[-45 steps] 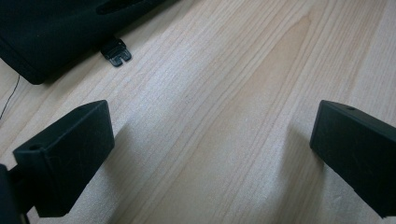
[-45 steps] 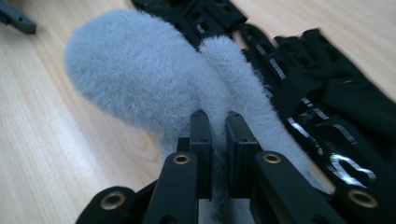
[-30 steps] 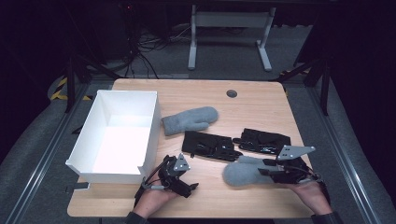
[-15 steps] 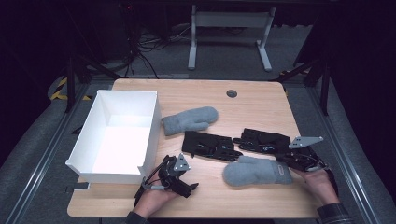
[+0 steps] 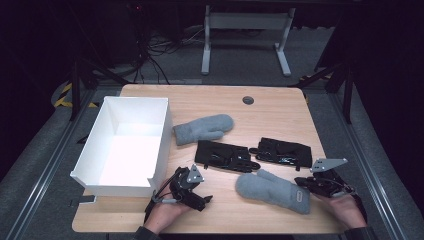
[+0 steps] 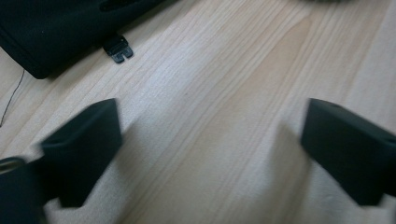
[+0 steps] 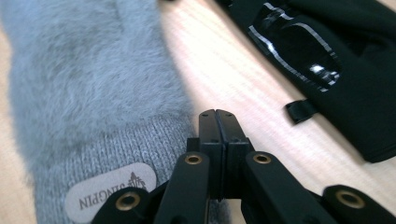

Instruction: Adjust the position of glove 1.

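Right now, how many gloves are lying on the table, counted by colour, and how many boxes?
Grey mittens: 2, one near the white box and one by the right gripper
Black gloves: 2, side by side mid-table
White box: 1
Total: 5

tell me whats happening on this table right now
A person works at a wooden table with a gripper in each hand. The right gripper has its fingers shut at the cuff of the near grey mitten. The left gripper rests near the white box, fingers apart over bare wood. Another grey mitten and two black gloves lie between.
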Demonstrator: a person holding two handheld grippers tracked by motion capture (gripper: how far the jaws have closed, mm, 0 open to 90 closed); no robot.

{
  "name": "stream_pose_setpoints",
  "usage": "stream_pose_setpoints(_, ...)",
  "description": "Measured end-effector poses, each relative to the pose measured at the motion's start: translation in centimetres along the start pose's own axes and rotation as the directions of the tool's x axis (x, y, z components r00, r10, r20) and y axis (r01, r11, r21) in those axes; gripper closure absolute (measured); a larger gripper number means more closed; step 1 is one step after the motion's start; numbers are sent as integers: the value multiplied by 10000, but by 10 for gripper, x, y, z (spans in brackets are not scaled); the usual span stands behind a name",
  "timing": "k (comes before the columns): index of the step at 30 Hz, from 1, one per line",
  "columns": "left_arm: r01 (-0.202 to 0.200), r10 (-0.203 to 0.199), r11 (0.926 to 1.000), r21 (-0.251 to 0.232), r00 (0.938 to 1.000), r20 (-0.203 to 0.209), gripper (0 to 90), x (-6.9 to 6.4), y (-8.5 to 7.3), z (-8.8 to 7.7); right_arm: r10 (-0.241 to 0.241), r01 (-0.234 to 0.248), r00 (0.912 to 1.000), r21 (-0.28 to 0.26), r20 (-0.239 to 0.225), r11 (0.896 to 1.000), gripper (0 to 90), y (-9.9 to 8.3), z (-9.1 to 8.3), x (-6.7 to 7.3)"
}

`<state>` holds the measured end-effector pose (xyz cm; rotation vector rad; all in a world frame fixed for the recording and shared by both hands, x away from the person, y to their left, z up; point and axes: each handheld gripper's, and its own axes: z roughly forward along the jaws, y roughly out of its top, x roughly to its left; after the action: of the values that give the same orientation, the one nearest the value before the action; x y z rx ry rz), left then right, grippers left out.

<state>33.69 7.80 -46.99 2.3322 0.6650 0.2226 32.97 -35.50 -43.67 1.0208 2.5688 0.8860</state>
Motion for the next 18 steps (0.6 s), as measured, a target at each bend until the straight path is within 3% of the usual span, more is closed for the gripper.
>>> stream_pose_setpoints(1, -18, 18, 10000, -22, 10000, 16, 211, -3, 3, -1, -24, 24, 10000, 1, -17, 10000, 900, -1, 0, 2)
stream_pose_setpoints(3, -17, 21, 9997, -240, 9999, 148, 271, -8, 8, -2, -99, 99, 9999, 18, -64, 9999, 900, -2, -1, 5)
stream_pose_setpoints(5, 68, -39, 9992, -405, 9975, 699, 398, -16, 18, -1, -103, 103, 9999, -4, -76, 9999, 900, -2, -1, 7)
stream_pose_setpoints(8, -23, 55, 9996, -280, 9933, 1152, 612, -24, 28, 4, -165, 165, 9998, -58, -104, 9998, 900, -1, -1, 7)
stream_pose_setpoints(11, -244, 256, 9997, -87, 9854, 1685, 762, -31, 37, 12, -107, 106, 9998, -60, -169, 9999, 900, -2, -1, 6)
stream_pose_setpoints(14, -530, 497, 9985, 117, 9794, 1959, 838, -38, 48, 23, -96, 95, 9997, -75, -241, 9999, 900, -3, -1, 6)
stream_pose_setpoints(18, -886, 805, 9957, 281, 9731, 2157, 845, -44, 62, 38, -135, 132, 9994, -103, -323, 9999, 900, -7, -3, 8)
